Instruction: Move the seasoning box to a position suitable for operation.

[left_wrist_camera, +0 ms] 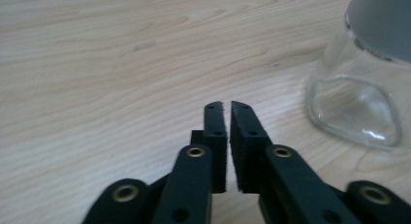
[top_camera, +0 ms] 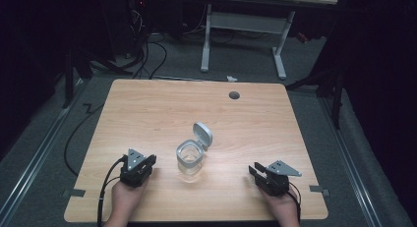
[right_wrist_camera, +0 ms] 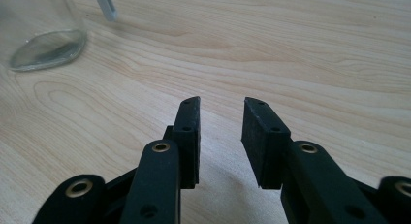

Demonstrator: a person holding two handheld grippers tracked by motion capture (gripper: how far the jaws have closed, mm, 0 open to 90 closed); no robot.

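Observation:
A clear glass jar [top_camera: 189,159] stands at the middle of the wooden table [top_camera: 147,109], its grey hinged lid [top_camera: 203,134] flipped up and back. My left gripper [top_camera: 152,160] rests on the table just left of the jar, apart from it. In the left gripper view its jaws [left_wrist_camera: 227,105] are shut with nothing between them, and the jar [left_wrist_camera: 358,103] rises at the right. My right gripper [top_camera: 253,169] lies on the table to the jar's right, farther off. Its jaws [right_wrist_camera: 220,102] stand open and empty, with the jar base [right_wrist_camera: 46,49] at the upper left.
A round cable hole [top_camera: 234,95] sits near the table's far edge. Tape marks [top_camera: 74,192] lie at the front corners. Behind the table are a white-legged desk [top_camera: 246,25] and cables on the floor [top_camera: 147,55]. Bare wood surrounds the jar.

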